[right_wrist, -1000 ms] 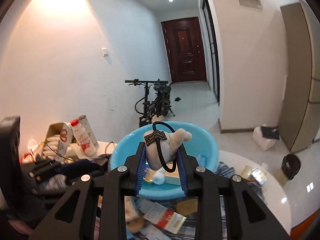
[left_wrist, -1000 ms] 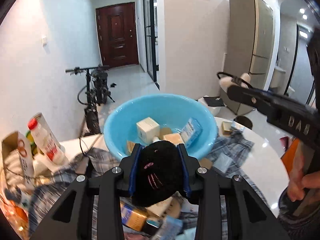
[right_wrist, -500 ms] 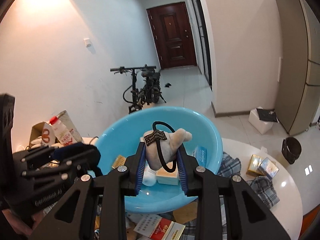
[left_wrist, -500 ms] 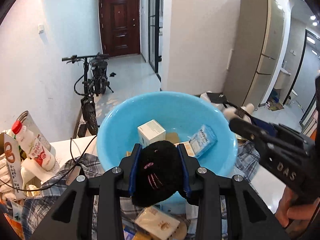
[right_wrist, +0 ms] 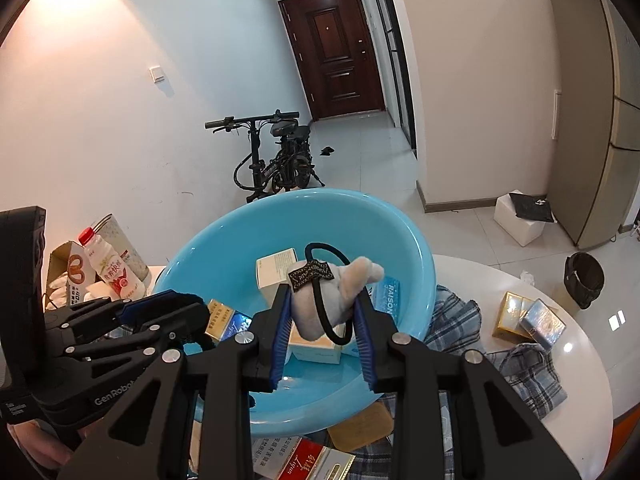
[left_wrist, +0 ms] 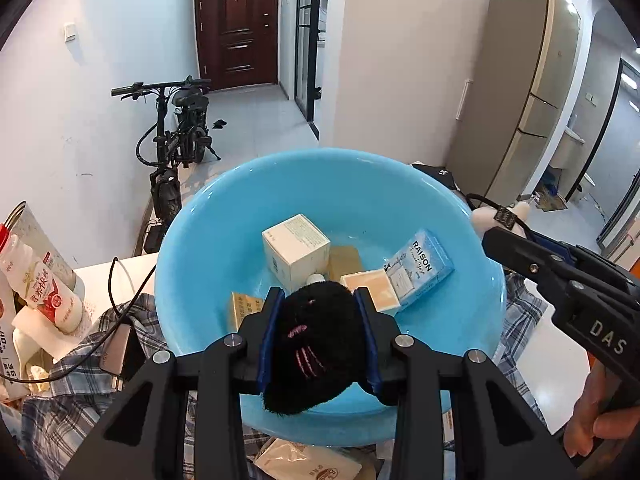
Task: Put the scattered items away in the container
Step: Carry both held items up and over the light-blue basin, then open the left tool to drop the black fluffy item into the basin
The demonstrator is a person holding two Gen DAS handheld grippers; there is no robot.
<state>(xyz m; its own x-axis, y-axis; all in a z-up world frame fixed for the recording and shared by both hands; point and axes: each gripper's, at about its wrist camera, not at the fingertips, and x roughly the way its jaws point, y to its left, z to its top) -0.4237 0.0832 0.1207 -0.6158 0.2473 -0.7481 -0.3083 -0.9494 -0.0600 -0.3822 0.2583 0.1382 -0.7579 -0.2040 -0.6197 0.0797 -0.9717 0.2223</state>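
Both grippers have come forward over the blue basin (left_wrist: 208,248), ready to drop: left gripper (left_wrist: 316,344) clamps a black plush (left_wrist: 316,356), right gripper (right_wrist: 322,316) pinches a beige plush hair tie (right_wrist: 332,292).

1. A dark red-brown door (left_wrist: 237,26) closes the far end of a pale-tiled hallway floor (left_wrist: 256,128), at the top centre of the left wrist view.
2. A black folding bicycle (right_wrist: 276,156) stands parked against the plain white wall (right_wrist: 120,120) at centre left of the right wrist view; a light switch (right_wrist: 158,75) sits on the wall above it.
3. A tall beige cabinet (left_wrist: 520,92) fills the upper right of the left wrist view.
4. A black-framed glass door (left_wrist: 306,40) stands right of the hallway.
5. A white box (right_wrist: 520,218) and a dark waste bin (right_wrist: 583,280) sit on the floor at the right.
6. Warm light glows on the wall at the upper left.
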